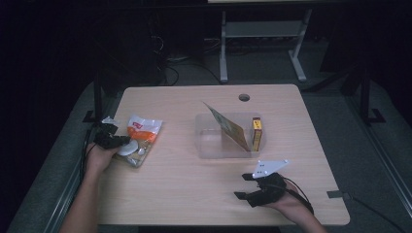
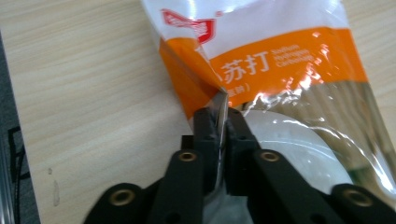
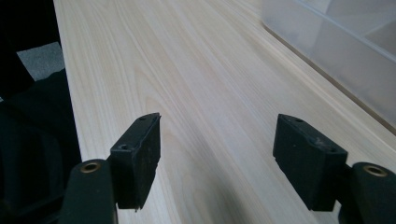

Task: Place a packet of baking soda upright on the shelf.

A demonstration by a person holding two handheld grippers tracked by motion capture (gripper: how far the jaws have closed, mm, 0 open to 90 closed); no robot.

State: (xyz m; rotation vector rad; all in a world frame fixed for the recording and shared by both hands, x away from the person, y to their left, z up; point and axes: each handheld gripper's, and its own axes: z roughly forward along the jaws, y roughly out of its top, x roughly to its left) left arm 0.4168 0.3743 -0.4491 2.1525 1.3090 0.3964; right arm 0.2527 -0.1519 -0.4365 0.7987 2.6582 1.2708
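A: Where is the bag [image 2: 275, 70]?
B: On the table [image 1: 184, 184], straight ahead of the left gripper [image 2: 223, 122], which pinches a fold of its clear edge between closed jaws. In the high view the bag [image 1: 140, 138] lies by the table's left edge with the left gripper [image 1: 116, 141] at its near corner.

A: What does the bag look like?
B: Clear plastic with an orange band, a red logo and white characters; something pale and round shows through it just beyond the jaws.

A: And the right gripper [image 3: 217, 154]?
B: Its jaws stand apart with bare table between them. In the high view the right gripper [image 1: 245, 191] rests near the front edge, and the clear bin [image 1: 206, 145], holding a yellow box [image 1: 256, 133], sits beyond it.
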